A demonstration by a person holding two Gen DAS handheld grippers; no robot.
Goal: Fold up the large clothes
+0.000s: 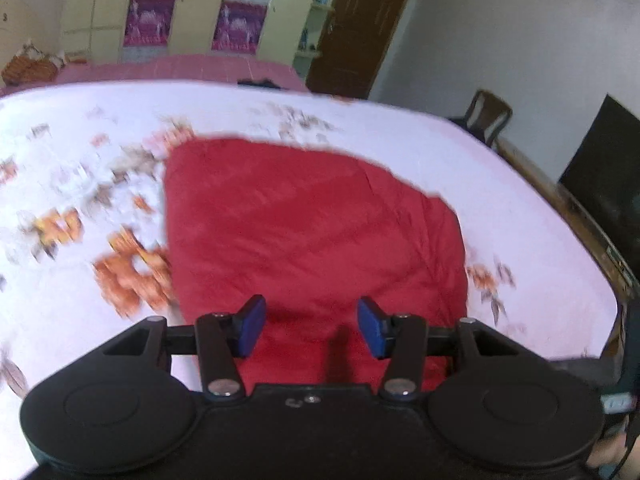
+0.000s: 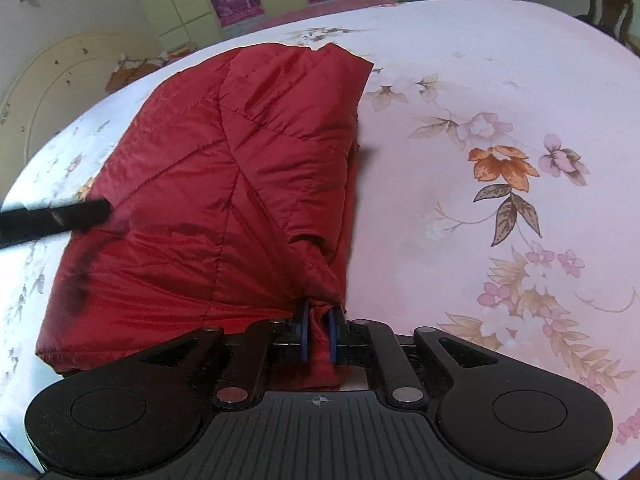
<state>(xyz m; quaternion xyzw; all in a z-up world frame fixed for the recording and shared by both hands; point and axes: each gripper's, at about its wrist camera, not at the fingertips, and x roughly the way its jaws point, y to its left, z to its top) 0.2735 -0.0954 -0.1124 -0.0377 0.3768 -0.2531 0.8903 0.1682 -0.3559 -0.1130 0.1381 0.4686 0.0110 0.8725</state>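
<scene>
Red quilted jacket [image 2: 224,184] on bed [image 2: 500,92] | ur R gripper [image 2: 318,330] pinches hem corner to fold | L gripper [image 1: 311,326] spread, empty, above jacket

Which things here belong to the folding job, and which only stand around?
Job: red jacket; right gripper, shut on its corner; left gripper, open above it; bed sheet beneath.

Around: chair; wardrobe; door.

The left gripper [image 1: 311,327] has its blue jaws spread apart, gripping nothing, with the red quilted garment [image 1: 312,224] spread ahead of them on the floral-sheeted bed [image 1: 460,152].
</scene>
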